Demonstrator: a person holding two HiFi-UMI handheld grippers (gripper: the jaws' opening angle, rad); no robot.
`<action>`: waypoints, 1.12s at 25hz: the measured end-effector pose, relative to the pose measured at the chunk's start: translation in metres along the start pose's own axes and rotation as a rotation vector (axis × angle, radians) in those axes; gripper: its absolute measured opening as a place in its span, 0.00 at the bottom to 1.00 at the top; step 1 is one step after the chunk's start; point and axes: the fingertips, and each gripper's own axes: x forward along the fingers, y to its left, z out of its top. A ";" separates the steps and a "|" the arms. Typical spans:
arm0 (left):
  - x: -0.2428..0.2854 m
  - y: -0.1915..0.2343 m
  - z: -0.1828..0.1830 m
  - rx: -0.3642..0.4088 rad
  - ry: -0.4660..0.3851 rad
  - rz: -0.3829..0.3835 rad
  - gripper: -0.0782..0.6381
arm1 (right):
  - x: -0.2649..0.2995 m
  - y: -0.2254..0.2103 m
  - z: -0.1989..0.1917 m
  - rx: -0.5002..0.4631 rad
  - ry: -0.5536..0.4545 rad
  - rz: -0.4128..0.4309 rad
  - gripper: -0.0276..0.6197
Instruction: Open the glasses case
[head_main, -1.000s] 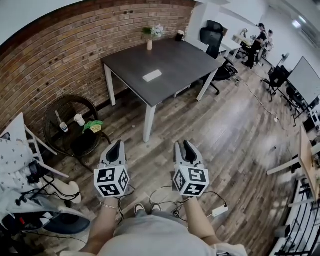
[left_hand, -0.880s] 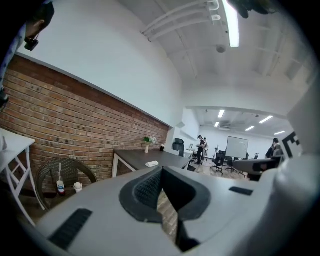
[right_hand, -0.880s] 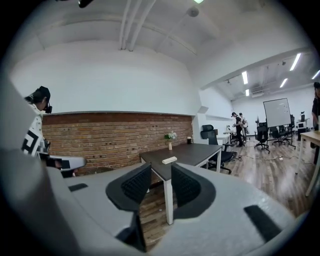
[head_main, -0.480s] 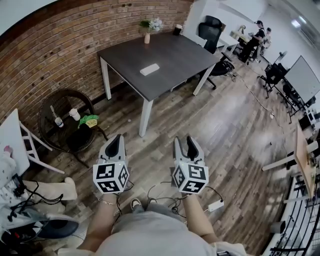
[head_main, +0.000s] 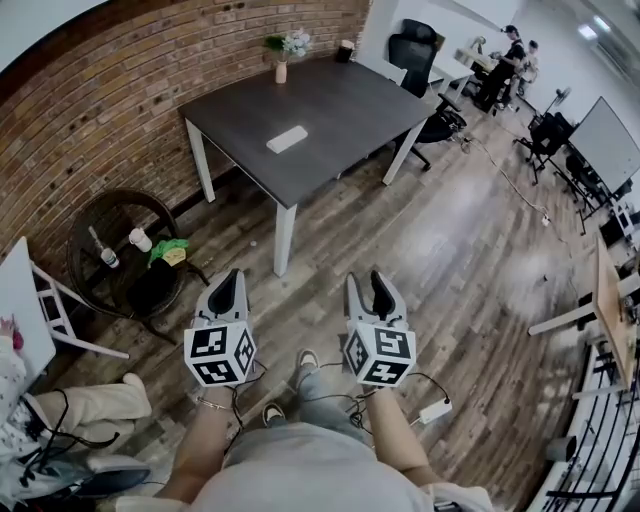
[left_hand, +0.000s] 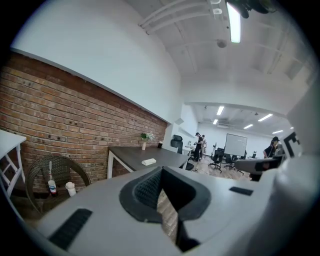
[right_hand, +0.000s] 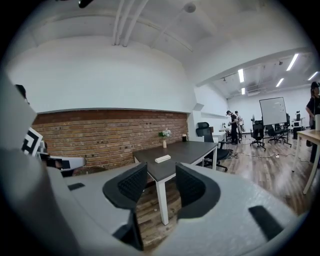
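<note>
We hold both claws low over brown wood-plank floor (head_main: 460, 250). Grey left claw (head_main: 228, 283): jaws together, empty. Grey right claw (head_main: 367, 285): jaws just swung wide, eased in slightly, nothing between. White flat glasses case (head_main: 287, 139) lies on dark grey worktop (head_main: 350, 100), well ahead.

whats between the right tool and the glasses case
In the head view, only bare wood floor, then the dark table's top, separates the right tool from the glasses case.
</note>
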 end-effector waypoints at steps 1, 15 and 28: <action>0.010 -0.001 0.000 0.000 0.002 0.004 0.11 | 0.009 -0.005 0.001 0.001 0.001 0.005 0.32; 0.161 -0.028 0.033 0.030 -0.004 0.093 0.11 | 0.164 -0.093 0.043 0.015 -0.001 0.102 0.30; 0.236 -0.032 0.026 0.048 0.064 0.162 0.11 | 0.252 -0.137 0.036 0.106 0.057 0.169 0.29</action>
